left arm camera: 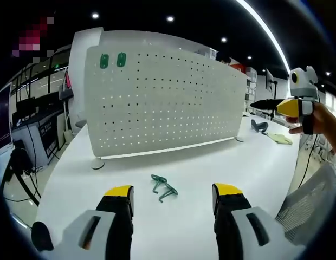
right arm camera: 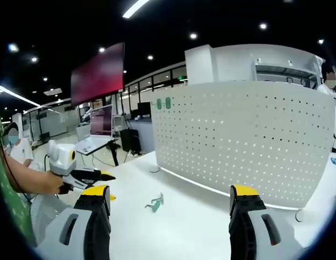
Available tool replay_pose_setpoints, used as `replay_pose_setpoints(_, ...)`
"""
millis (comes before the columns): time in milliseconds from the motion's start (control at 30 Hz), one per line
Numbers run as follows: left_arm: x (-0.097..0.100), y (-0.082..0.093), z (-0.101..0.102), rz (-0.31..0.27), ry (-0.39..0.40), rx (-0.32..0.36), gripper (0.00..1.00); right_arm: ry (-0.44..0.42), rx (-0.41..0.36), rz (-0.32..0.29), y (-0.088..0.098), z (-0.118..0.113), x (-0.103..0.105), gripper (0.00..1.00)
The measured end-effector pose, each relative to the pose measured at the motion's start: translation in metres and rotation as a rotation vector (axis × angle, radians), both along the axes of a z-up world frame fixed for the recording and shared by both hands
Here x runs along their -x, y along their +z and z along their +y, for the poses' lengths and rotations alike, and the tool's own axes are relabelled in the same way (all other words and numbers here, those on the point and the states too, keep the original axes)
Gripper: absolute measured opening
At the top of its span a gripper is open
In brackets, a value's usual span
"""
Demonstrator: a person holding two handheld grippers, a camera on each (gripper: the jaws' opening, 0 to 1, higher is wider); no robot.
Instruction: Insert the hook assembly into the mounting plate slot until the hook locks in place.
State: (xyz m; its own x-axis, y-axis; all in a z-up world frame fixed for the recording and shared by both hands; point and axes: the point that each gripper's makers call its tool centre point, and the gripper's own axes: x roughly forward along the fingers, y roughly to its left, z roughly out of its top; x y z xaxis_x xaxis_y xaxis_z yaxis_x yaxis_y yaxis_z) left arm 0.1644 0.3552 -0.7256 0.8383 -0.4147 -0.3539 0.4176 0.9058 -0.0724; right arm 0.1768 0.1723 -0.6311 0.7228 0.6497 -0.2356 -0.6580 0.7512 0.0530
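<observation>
green metal hooks (left arm camera: pixel 163 187) lie loose on the white table (left arm camera: pixel 211 162), a small tangle just ahead of the left gripper (left arm camera: pixel 173 197) and between its jaws' line of sight; in the right gripper view the same hooks (right arm camera: pixel 155 204) sit on the bare table top, well short of the board. behind them stands the white pegboard (left arm camera: pixel 162 100), upright on small round feet, its face full of holes; this looks like the mounting plate, and two green pieces (left arm camera: pixel 112 60) already sit in its top corner. the left gripper's jaws stand wide apart with nothing between them. the right gripper (right arm camera: pixel 170 206) is likewise spread wide and holds nothing; it also shows at the edge of the left gripper view, held up in a hand (left arm camera: pixel 325 122) away from the table.

nothing has been picked up yet, so the first grasp is the risk: the hooks look thin and interlocked, and a pinch on one could drag the other or let it twist in the jaws, leaving the prongs badly lined up with the holes. pushing on the free-standing board could tip or slide it.

further off lie a dark object (left arm camera: pixel 259 126) and a pale cloth-like thing (left arm camera: pixel 280 138) near the board's far end, a mesh chair back (left arm camera: pixel 311 203), desks with screens (right arm camera: pixel 101 120) and other people. nothing blocks the way from hooks to board.
</observation>
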Motion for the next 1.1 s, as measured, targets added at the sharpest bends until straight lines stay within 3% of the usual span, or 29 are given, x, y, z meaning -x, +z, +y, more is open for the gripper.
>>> replay_pose_setpoints(333, 0.001, -0.005, -0.01, 0.014, -0.033, -0.006, 0.6, 0.005, 0.013, 0.022, -0.012, 0.005, 0.0, 0.92)
replay_pose_setpoints(1100, 0.001, -0.015, -0.019, 0.052, -0.079, -0.008, 0.6, 0.07, 0.088, 0.129, -0.07, 0.035, -0.028, 0.87)
